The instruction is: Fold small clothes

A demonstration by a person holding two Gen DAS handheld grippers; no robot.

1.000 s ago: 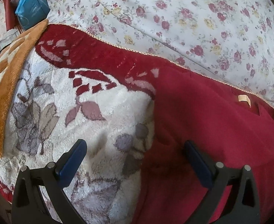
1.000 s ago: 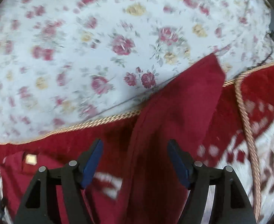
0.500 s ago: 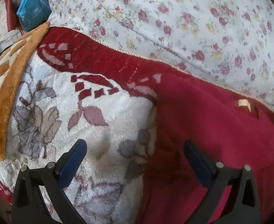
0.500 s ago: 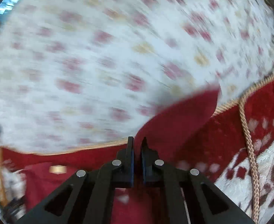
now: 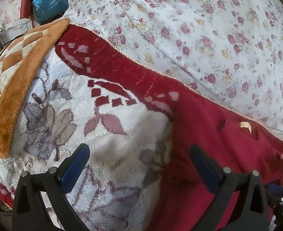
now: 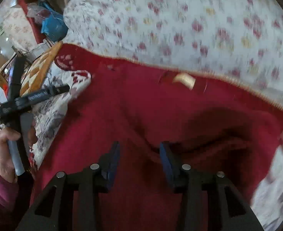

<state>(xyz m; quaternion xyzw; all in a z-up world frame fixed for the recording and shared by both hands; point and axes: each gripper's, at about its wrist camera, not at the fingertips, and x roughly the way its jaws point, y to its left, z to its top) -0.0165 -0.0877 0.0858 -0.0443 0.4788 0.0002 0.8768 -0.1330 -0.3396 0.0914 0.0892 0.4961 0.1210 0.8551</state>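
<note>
Left gripper [image 5: 139, 163] hangs wide open over plush floral blanket [image 5: 103, 134]; red garment [image 5: 208, 134] with tan neck label [image 5: 245, 125] lies right, floral sheet [image 5: 199, 28] beyond

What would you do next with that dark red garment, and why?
Probably draw the right gripper back from the red garment: its jaws are opening, the cloth below looks folded over, and the left gripper hangs open at the garment's edge, ready for another fold.
</note>
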